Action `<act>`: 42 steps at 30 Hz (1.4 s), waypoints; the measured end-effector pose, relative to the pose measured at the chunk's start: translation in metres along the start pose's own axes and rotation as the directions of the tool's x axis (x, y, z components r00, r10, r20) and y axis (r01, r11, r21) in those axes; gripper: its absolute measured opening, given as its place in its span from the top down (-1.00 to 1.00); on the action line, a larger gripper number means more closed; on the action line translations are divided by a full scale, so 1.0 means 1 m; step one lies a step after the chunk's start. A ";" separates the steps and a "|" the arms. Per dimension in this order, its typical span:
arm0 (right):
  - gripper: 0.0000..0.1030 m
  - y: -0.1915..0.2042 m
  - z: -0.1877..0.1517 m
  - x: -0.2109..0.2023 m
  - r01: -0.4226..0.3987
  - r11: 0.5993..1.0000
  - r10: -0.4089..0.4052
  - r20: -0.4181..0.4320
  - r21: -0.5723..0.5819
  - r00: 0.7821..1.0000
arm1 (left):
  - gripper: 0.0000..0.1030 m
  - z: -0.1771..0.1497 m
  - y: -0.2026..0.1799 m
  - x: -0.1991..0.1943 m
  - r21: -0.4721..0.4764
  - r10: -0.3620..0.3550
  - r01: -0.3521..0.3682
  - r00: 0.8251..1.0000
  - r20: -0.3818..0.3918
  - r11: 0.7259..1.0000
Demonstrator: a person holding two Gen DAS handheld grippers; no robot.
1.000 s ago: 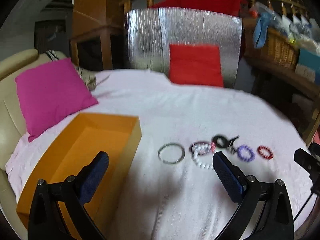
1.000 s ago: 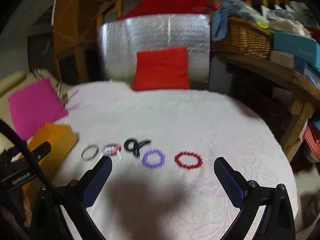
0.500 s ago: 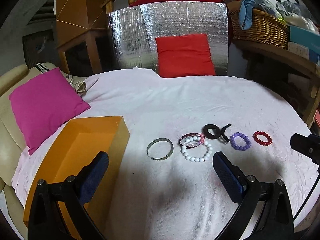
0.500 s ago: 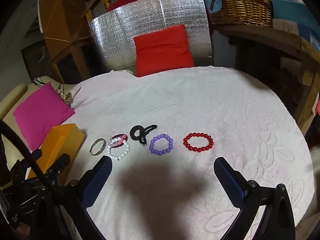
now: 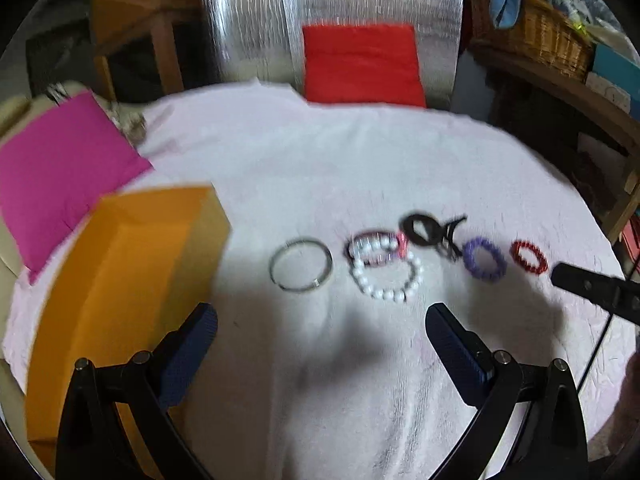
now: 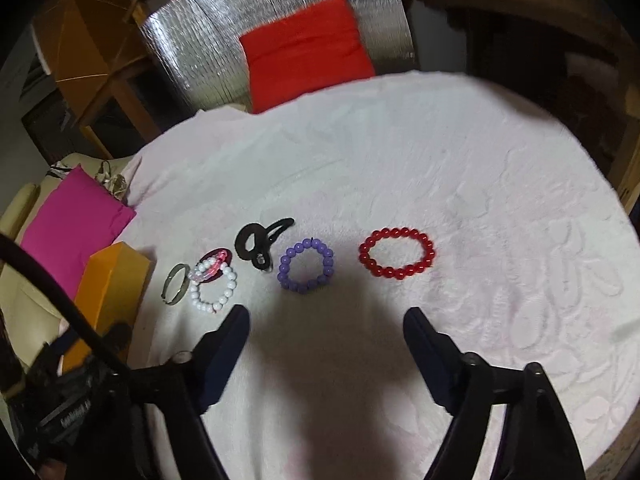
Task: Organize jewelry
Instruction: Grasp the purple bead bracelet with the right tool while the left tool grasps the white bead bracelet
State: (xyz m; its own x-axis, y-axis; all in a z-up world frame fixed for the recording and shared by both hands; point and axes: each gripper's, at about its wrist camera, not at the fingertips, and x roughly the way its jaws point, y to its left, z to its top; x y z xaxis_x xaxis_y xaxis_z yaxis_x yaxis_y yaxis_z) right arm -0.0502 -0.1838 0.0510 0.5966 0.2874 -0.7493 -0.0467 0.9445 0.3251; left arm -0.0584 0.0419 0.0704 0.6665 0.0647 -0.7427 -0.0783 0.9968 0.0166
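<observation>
A row of jewelry lies on the pale cloth. From left to right there is a silver bangle, a white bead bracelet overlapping a pink one, a black hair tie, a purple bead bracelet and a red bead bracelet. An open orange box stands left of the row. My left gripper is open and empty, just short of the bangle and white bracelet. My right gripper hovers short of the purple and red bracelets, its jaws closing with nothing between them.
A magenta cushion lies at the table's left edge. A red cushion leans on a silver foil panel at the back. A wicker basket sits on a wooden shelf at the right. The other gripper shows at each view's edge.
Both grippers have dropped and come nearer to the row of jewelry, which now looks larger. The right gripper's jaws have narrowed. No item has moved.
</observation>
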 end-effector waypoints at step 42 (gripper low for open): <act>0.80 0.008 0.003 0.031 -0.055 0.998 0.055 -0.030 -0.012 0.998 | 0.46 -0.001 0.013 0.048 -0.109 -0.238 0.223 0.960 -0.147 0.969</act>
State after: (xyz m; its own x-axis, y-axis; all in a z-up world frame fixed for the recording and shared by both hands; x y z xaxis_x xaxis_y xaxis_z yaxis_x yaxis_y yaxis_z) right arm -0.0292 -0.1675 0.0320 0.5690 0.3431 -0.7473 -0.0891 0.9292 0.3588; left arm -0.0285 0.0575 0.0344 0.5499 -0.1820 -0.8152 -0.0079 0.9748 -0.2230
